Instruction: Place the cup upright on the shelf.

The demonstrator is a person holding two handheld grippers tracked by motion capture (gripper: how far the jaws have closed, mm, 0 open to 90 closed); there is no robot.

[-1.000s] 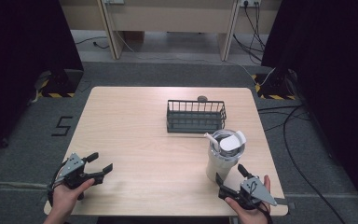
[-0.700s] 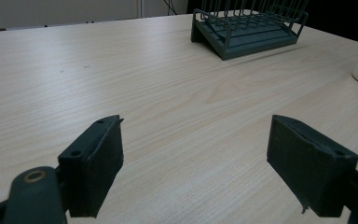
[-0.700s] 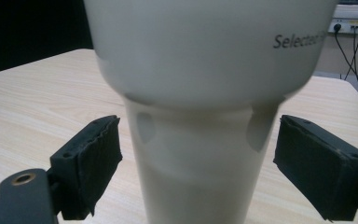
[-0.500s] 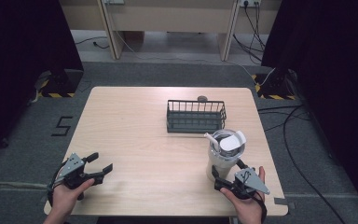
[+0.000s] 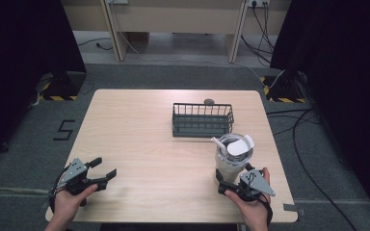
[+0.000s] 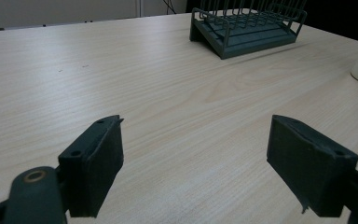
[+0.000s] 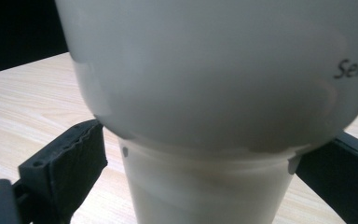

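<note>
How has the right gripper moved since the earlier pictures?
Yes. The right gripper moved left, toward the white tumbler, whose narrow base now sits between its just-opened jaws.

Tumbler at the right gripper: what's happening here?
A person holds a gripper in each hand at a wooden table. The right gripper is at the narrow base of the white tumbler; its jaws have just been opening and stand either side of the base with a gap, so it is not gripped. The tumbler stands upright, lid and straw on, in front of a dark wire basket. The left gripper is open over bare table.
</note>
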